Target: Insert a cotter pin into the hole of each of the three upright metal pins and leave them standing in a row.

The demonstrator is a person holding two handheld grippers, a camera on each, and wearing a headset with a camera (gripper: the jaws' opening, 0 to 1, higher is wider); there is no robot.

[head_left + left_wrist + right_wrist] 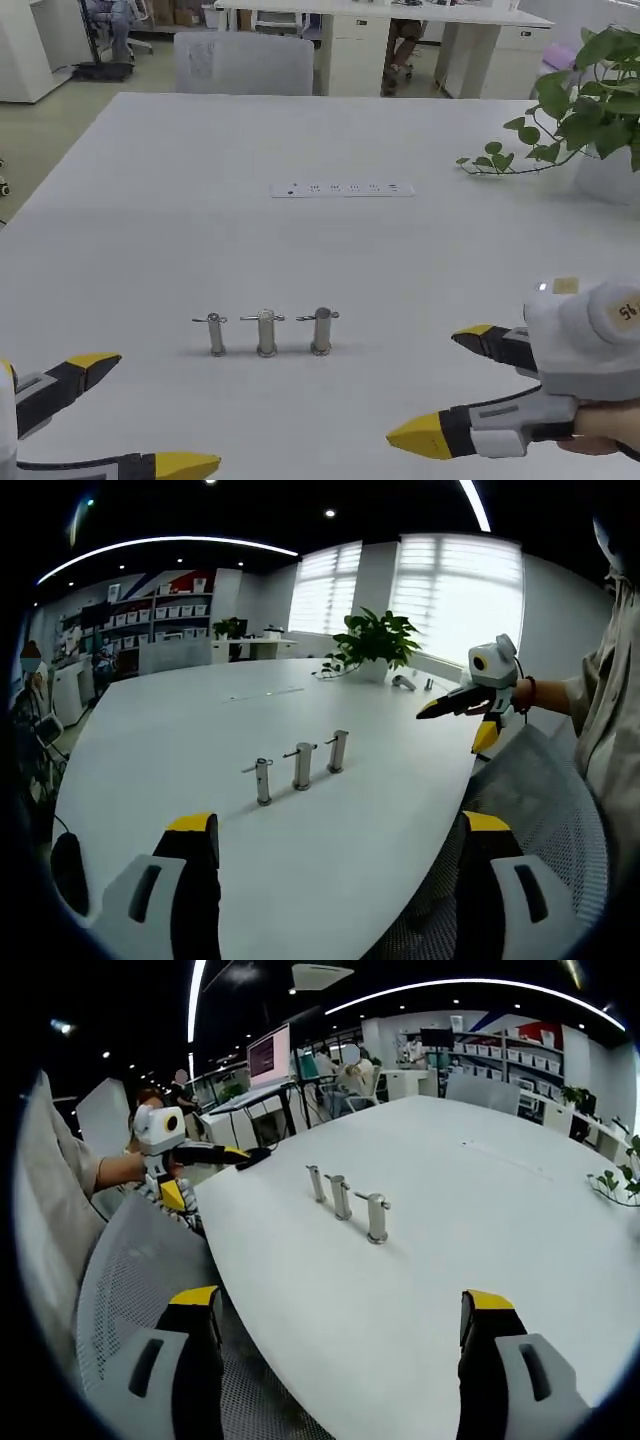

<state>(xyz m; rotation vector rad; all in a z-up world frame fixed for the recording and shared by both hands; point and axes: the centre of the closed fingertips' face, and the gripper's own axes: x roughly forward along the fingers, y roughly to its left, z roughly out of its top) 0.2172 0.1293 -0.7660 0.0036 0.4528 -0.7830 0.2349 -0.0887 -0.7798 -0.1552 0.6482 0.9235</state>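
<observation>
Three silver pins [266, 333] stand in a row on the counter [300, 130], lower centre of frame, a cotter pin [275, 318] through each top. Left gripper [148, 412] and right gripper [437, 385] jaws gape, empty.

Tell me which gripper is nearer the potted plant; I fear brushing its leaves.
Right. The right gripper hangs near-right, on the side of the potted plant; the left gripper hangs near-left, much farther off.

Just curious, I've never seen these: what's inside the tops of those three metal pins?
A thin cotter pin crosses each of the three metal pins near its top, sticking out sideways. How it runs through inside is covered by the metal.
</observation>
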